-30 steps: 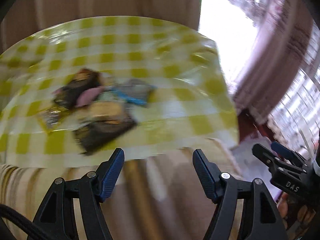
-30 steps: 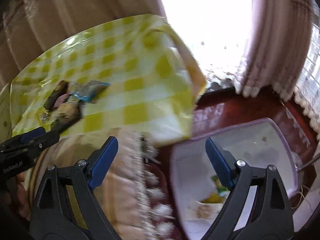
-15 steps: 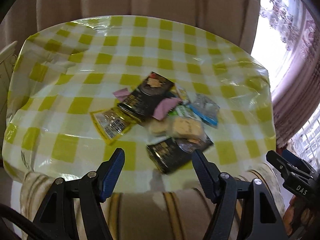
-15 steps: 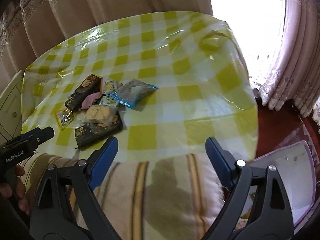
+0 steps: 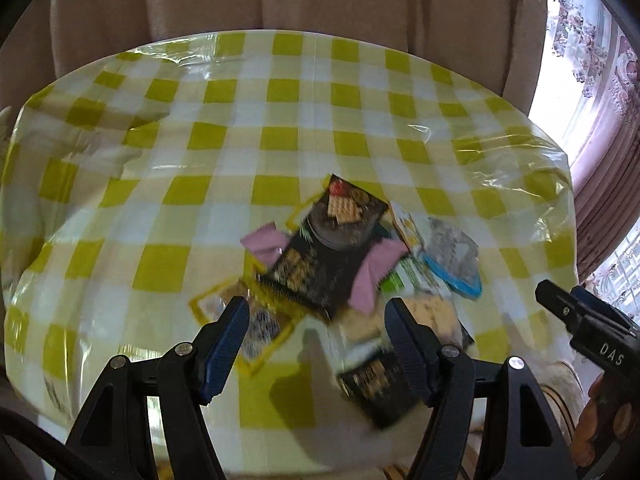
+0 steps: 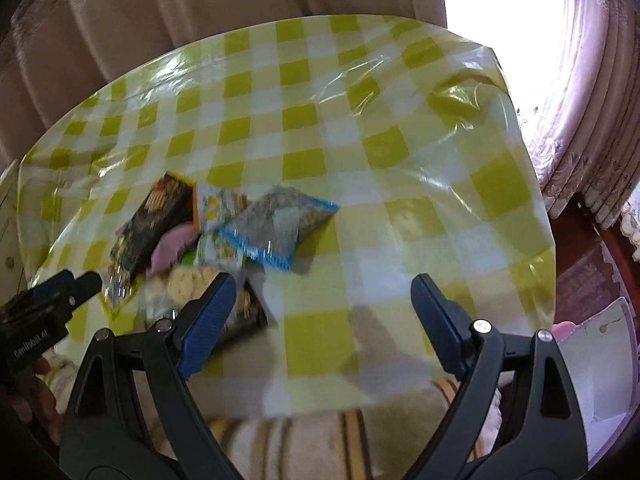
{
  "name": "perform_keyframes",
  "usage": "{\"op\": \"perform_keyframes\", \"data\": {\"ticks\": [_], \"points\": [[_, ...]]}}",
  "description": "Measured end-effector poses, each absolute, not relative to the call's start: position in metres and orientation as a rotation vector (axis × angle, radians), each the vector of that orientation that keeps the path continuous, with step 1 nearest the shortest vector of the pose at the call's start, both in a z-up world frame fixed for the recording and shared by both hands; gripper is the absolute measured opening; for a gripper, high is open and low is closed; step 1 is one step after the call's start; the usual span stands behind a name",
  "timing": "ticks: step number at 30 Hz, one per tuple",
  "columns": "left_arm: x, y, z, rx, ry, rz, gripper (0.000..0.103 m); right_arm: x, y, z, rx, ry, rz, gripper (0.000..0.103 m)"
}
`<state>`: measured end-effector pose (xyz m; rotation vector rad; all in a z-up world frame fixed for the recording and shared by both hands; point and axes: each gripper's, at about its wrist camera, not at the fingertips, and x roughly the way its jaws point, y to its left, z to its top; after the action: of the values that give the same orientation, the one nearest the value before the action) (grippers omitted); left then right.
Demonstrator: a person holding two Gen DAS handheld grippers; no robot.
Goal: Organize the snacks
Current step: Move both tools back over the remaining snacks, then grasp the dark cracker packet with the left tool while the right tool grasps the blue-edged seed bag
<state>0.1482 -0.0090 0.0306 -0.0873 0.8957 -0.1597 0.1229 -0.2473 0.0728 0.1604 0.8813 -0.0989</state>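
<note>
I see the yellow-checked tablecloth (image 5: 240,144) filling my left view, curtains (image 5: 280,0) at twelve o'clock. The snack pile (image 5: 348,264) sits at about four o'clock from the cloth's centre, a black cracker packet (image 5: 324,256) on top, a blue-edged clear packet (image 6: 276,228) beside it. My left gripper (image 5: 316,332) and right gripper (image 6: 320,316) both hang spread wide, holding nothing.

Black left gripper (image 5: 316,332), blue-padded jaws.
</note>
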Motion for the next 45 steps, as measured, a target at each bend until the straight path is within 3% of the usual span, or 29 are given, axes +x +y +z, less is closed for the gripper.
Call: {"op": "perform_keyframes", "data": {"ticks": [24, 27, 29, 33, 37, 45], "points": [[0.222, -0.017, -0.014, -0.070, 0.906, -0.253, 0.079, 0.247, -0.230, 0.009, 0.315, 1.018, -0.200, 0.090], [0.221, -0.017, -0.015, -0.082, 0.897, -0.260, 0.072, 0.250, -0.229, -0.006, 0.298, 1.049, -0.199, 0.090], [0.220, -0.015, -0.014, -0.091, 0.888, -0.264, 0.061, 0.249, -0.228, -0.008, 0.288, 1.050, -0.203, 0.090], [0.221, -0.010, -0.014, -0.128, 0.886, -0.272, 0.056, 0.248, -0.219, -0.011, 0.213, 1.057, -0.223, 0.089], [0.218, -0.007, -0.013, -0.152, 0.876, -0.279, 0.055, 0.246, -0.219, -0.009, 0.185, 1.039, -0.246, 0.071], [0.211, -0.006, -0.007, -0.153, 0.841, -0.262, 0.052, 0.237, -0.226, -0.005, 0.239, 1.007, -0.194, 0.062]]}}
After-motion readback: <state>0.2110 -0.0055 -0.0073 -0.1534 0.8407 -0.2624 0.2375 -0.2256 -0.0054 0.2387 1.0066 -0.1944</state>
